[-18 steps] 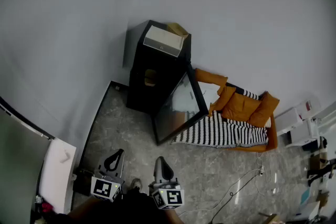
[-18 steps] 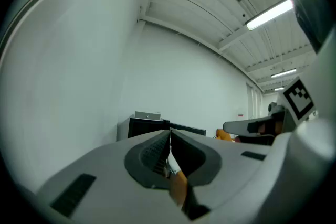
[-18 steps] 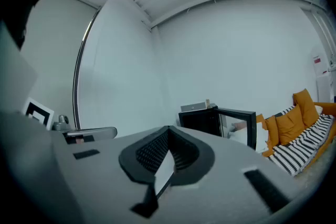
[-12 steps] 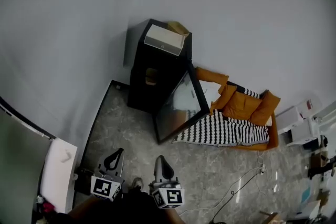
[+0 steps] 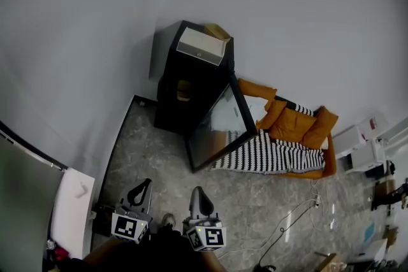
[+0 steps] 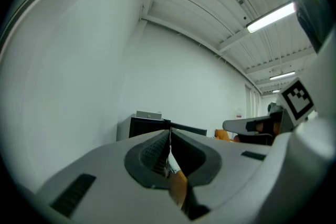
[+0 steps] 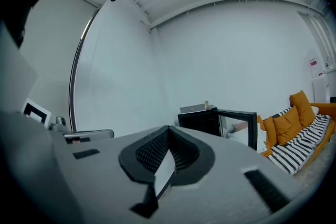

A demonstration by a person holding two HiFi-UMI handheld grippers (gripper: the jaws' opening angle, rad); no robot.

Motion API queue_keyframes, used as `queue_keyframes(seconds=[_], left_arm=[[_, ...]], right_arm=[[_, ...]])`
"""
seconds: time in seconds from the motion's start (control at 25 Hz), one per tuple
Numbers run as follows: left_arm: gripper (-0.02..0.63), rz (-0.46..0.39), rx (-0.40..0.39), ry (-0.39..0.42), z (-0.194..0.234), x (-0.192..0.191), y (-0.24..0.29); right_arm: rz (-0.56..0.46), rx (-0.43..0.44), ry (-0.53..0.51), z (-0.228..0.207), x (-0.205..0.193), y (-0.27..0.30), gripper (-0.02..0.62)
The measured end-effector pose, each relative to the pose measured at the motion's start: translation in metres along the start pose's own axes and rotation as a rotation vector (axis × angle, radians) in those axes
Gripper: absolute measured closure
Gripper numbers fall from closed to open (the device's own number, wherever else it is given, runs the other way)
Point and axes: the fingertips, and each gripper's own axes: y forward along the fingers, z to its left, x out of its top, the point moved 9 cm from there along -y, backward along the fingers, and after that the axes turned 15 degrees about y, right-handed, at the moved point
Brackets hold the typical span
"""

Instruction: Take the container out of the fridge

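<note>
Black fridge (image 5: pixel 167 102) open, well ahead; left gripper (image 5: pixel 143 186) and right gripper (image 5: pixel 198 193) pressed together, empty. Approach step, I'd say: next, close in and spread for the container (image 5: pixel 183 91).

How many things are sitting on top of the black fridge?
2: a white box lies at the front of the fridge top, and a tan thing sits behind it at the back. Something small could hide behind the box.

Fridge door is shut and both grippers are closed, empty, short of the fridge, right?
No: the fridge door stands open, as the head view shows. The left gripper and right gripper are closed, empty, short of the fridge.
</note>
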Motion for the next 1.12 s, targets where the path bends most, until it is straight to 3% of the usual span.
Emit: queue_keyframes(seconds=[0.6,1.12], left_arm=[[0.598,-0.005,-0.04,-0.024,0.053,-0.021,-0.008],[0.598,0.028,-0.025,0.002,0.079,-0.033,0.095]], right_arm=[[-0.011,-0.05,0.016,0.038,-0.034,0.036,0.595],[-0.003,-0.009,-0.007,-0.013,-0.014,0.149,0.595]])
